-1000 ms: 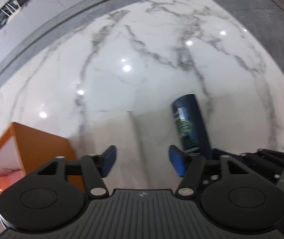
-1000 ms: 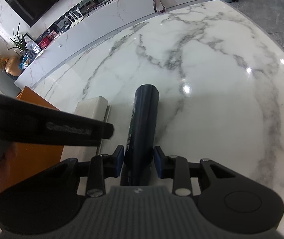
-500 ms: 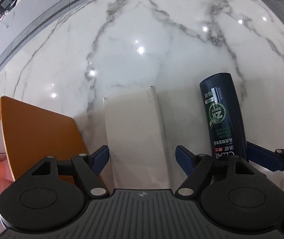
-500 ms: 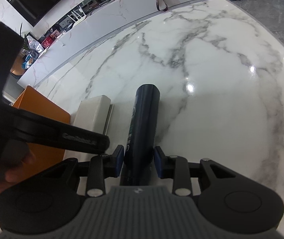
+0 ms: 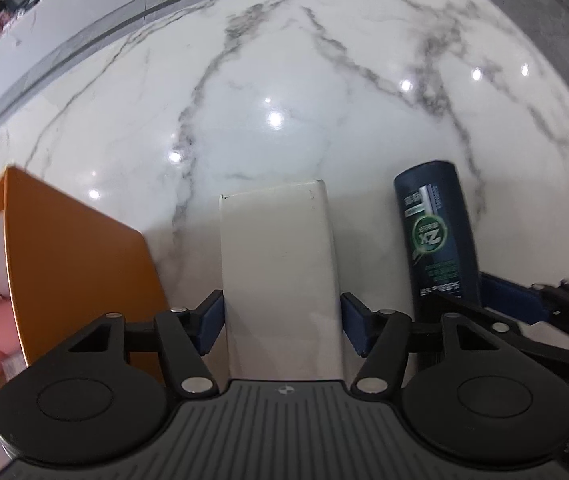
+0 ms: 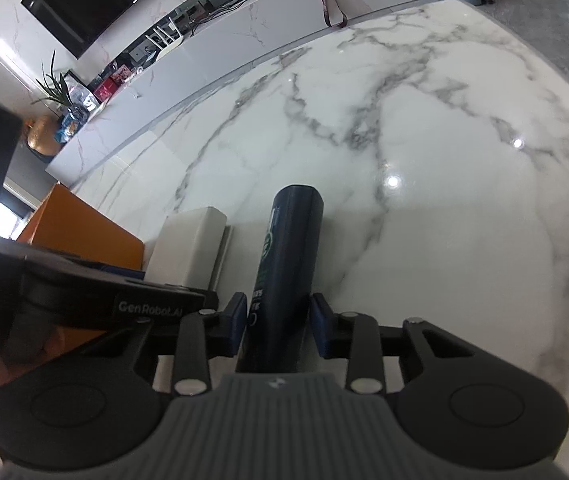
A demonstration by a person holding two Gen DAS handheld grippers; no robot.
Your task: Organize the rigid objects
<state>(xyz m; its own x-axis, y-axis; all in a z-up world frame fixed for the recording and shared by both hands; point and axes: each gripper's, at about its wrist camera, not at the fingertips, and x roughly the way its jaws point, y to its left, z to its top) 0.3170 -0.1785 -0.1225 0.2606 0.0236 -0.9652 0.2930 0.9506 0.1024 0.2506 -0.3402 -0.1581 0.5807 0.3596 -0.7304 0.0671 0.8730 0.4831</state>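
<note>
Glossy marble table (image 5: 324, 92) — matt box (image 5: 280, 264)

"GenRobot.AI" is printed on the left gripper (image 6: 140, 308). A round green "ZX" logo is seen, upside down, on the bottle (image 5: 434, 236).

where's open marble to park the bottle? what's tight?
Open: the marble tabletop beyond and to the right of the dark bottle held in the right tongs. Crowded: orange box, white box between the left tongs, and bottle lie side by side with only narrow strips between.
</note>
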